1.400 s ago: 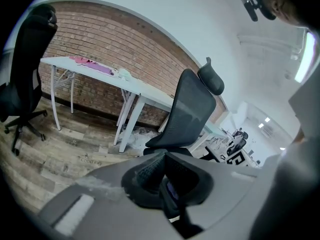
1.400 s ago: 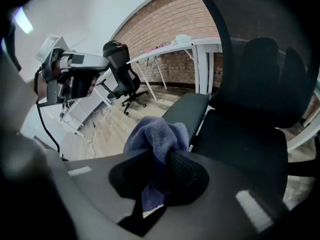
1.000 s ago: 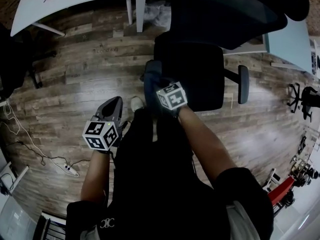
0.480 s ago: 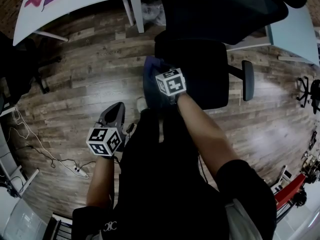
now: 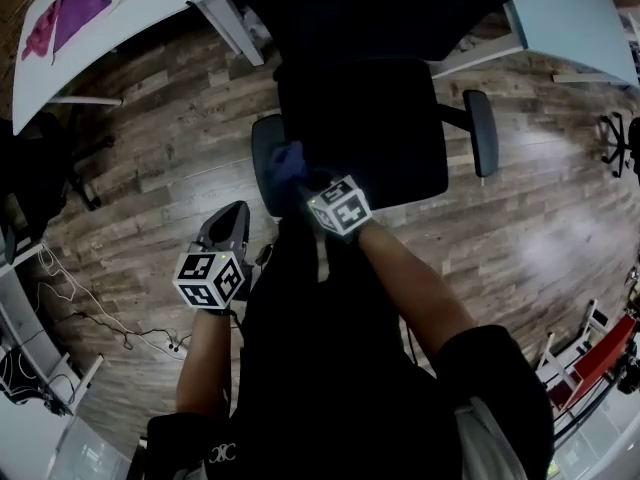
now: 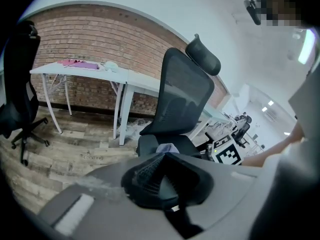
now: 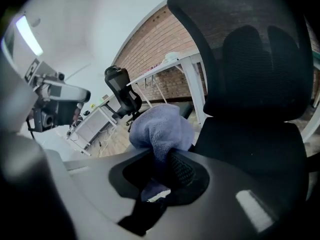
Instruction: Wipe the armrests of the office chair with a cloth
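Blue-lilac terry cloth [image 5: 290, 161] sits bunched on the dark grey oval armrest pad [image 5: 264, 168], left of centre in the head view, and covers only the pad's inner edge. Change noted: a second ago and half a second ago the cloth lay drawn out over most of this pad, whereas now the pad's outer face is uncovered. The right gripper [image 5: 304, 181] pinches the cloth. In the right gripper view a fold is clamped between the ribbed jaws and the rest balloons out above them. Relative to the seat's front edge, this gripper now lies nearer the person than half a second ago. Reading: a stroke pulled back along the pad, so wiping of this armrest is under way, with perhaps one pass done. Caveat: the black mesh office chair [image 5: 362, 118] sits higher in the frame than before, so the camera moved too and part of the apparent shift is its own. The second dark armrest pad [image 5: 481, 133], right of the seat, is bare with no cloth near it, and I judge it still to be wiped. The left gripper [image 5: 234, 218] hangs at lower left over the brown wood-plank floor [image 5: 130, 168], well apart from the chair and in much the same place as before. Its jaws are pressed together on nothing, so it is idle.
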